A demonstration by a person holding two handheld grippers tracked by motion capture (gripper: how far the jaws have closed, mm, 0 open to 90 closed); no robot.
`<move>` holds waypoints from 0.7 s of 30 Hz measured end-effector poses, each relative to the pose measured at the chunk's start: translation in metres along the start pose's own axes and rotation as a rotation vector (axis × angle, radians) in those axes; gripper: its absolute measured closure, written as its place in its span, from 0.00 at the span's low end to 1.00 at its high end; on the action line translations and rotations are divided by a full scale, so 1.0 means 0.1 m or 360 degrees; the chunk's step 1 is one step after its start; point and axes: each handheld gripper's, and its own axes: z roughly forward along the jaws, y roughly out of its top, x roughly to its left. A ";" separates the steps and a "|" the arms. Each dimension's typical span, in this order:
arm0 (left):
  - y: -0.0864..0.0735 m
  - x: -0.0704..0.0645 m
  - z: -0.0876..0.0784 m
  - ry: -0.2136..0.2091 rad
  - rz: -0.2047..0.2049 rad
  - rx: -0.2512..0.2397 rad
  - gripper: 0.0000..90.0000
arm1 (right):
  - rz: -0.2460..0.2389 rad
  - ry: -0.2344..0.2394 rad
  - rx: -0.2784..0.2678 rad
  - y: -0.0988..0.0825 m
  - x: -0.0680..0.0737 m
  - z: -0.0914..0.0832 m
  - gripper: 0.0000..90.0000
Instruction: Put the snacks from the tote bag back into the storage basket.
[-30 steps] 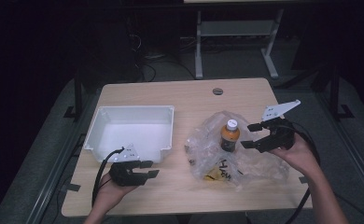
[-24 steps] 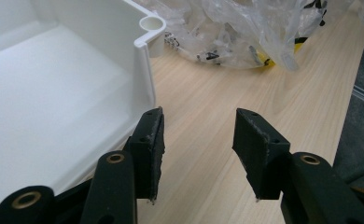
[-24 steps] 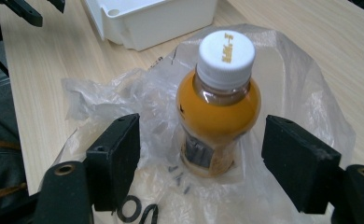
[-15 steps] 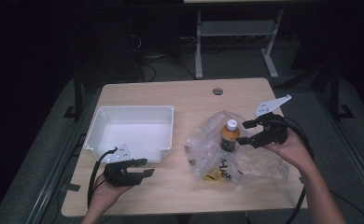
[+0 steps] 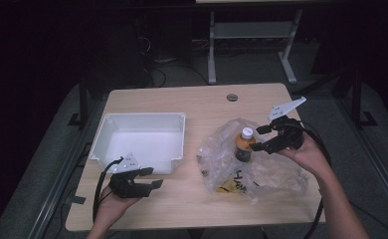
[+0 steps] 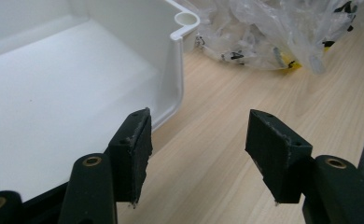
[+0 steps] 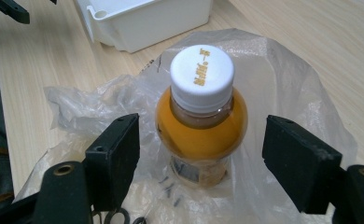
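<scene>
A bottle (image 5: 243,144) of orange drink with a white cap (image 7: 201,74) stands upright inside a crumpled clear plastic bag (image 5: 266,172) at the table's right. My right gripper (image 5: 257,139) is open; its jaws flank the bottle (image 7: 201,126) below the shoulder, with a gap on each side. My left gripper (image 5: 153,177) hovers near the front left, just off the near right corner of a white bin (image 5: 142,142). Its jaws have just been opening and are open with only bare wood between them (image 6: 201,140). The bin (image 6: 77,84) holds nothing that I can see.
A round cable hole (image 5: 232,97) sits near the table's far edge. A metal stand (image 5: 251,35) is on the floor beyond the table. The bag (image 6: 273,32) lies past the bin's corner, with bare wood between the two.
The left gripper's jaws have spread wider. The right gripper has edged slightly left toward the bottle. The bottle, bag and bin have not moved.
</scene>
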 end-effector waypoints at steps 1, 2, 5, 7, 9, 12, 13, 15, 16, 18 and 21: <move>0.00 0.01 0.00 0.0004 0.0001 -0.0004 0.44 | 0.0007 0.0000 0.0003 0.01 0.00 0.00 0.30; -0.01 0.02 -0.01 0.0008 -0.0011 -0.0007 0.44 | 0.0004 0.0000 0.0003 0.02 -0.01 0.00 0.30; -0.01 0.04 -0.03 0.0021 -0.0020 -0.0017 0.42 | 0.0003 0.0000 0.0009 0.04 -0.03 0.01 0.31; -0.01 0.05 -0.04 0.0028 -0.0025 -0.0033 0.41 | 0.0010 0.0009 0.0005 0.04 -0.04 0.03 0.32; -0.01 0.06 -0.06 0.0037 -0.0031 -0.0047 0.40 | 0.0018 0.0006 0.0014 0.05 -0.05 0.04 0.32; -0.02 0.07 -0.07 0.0052 -0.0034 -0.0049 0.39 | 0.0002 0.0009 0.0024 0.06 -0.05 0.07 0.33; -0.02 0.07 -0.07 0.0059 -0.0029 -0.0049 0.39 | 0.0004 0.0011 0.0027 0.07 -0.05 0.08 0.34; -0.02 0.08 -0.07 0.0061 -0.0029 -0.0050 0.39 | -0.0001 0.0016 0.0034 0.09 -0.04 0.09 0.34; -0.02 0.08 -0.08 0.0064 -0.0027 -0.0052 0.39 | 0.0002 0.0018 0.0040 0.10 -0.04 0.09 0.34; -0.02 0.08 -0.08 0.0067 -0.0029 -0.0055 0.38 | -0.0017 0.0018 0.0046 0.12 -0.03 0.10 0.36; -0.03 0.09 -0.09 0.0068 -0.0033 -0.0053 0.38 | -0.0033 0.0015 0.0054 0.17 -0.02 0.09 0.39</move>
